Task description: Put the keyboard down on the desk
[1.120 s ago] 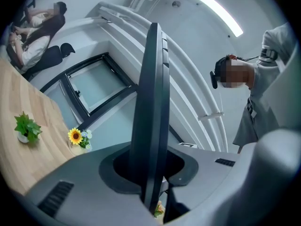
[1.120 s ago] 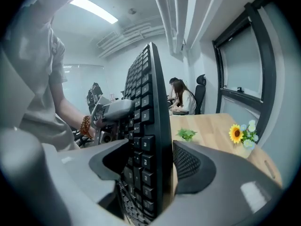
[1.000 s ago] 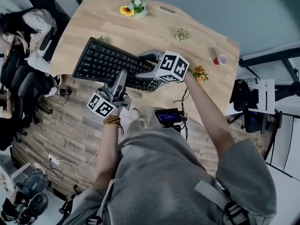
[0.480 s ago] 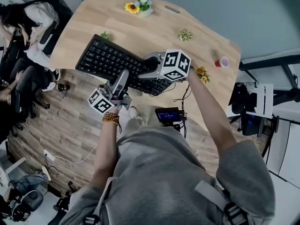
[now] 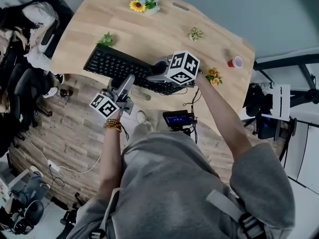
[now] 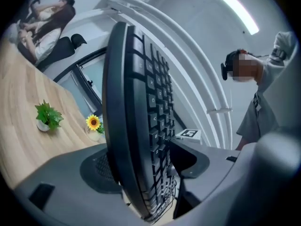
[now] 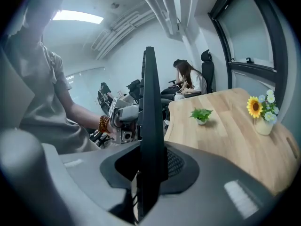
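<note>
Black keyboard (image 5: pixel 124 68) along desk's (image 5: pixel 149 34) near edge

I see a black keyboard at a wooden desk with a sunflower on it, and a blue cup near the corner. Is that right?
Almost. The cup is red, not blue; the head view shows it near the desk's right corner. The rest stands: the keyboard is black, the desk is wooden, and the sunflower is on it.
</note>
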Demonstrator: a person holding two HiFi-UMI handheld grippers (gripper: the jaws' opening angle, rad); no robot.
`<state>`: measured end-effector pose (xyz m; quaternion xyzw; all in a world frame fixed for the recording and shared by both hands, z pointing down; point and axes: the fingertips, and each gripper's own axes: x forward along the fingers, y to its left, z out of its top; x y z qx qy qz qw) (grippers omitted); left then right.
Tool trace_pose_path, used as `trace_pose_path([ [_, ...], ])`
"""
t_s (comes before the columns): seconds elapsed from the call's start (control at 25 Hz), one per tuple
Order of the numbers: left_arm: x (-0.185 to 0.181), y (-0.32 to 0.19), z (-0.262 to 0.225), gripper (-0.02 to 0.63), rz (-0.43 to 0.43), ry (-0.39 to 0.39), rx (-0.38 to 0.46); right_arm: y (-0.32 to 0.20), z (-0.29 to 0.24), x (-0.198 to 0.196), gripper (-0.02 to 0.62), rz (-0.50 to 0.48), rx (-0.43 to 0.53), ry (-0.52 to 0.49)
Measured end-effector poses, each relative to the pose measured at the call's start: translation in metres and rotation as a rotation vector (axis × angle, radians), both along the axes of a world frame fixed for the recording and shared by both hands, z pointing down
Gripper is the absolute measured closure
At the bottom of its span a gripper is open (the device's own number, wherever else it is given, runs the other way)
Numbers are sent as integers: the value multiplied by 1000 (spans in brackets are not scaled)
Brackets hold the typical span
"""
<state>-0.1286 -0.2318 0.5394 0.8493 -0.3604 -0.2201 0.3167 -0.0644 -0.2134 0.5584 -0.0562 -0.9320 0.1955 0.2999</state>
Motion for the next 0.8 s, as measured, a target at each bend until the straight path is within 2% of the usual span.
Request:
trace_pose_path([
  [0.12,-4,10,21,307,23,-178,-26,3,7,7,504,-22,8,30],
  [0.16,-9,14,28,307,17,-214,-38,3,9,9,509,-19,0,38],
  [0.36,-59,35,59,308,-86,-240,-146,-10,27,24,514,-2,-39,96],
  [0.44,-72,47,62,308,-113,-261,-162,-13,37,29,514,-8,-57,117],
  [0.68,-74,70,58,308,-115,-297,-170,-15,67,36,514,-42,-125,176],
  [0.8,-66,79,61,308,-92,-349,-166,-19,81,37,514,-52,-155,201],
])
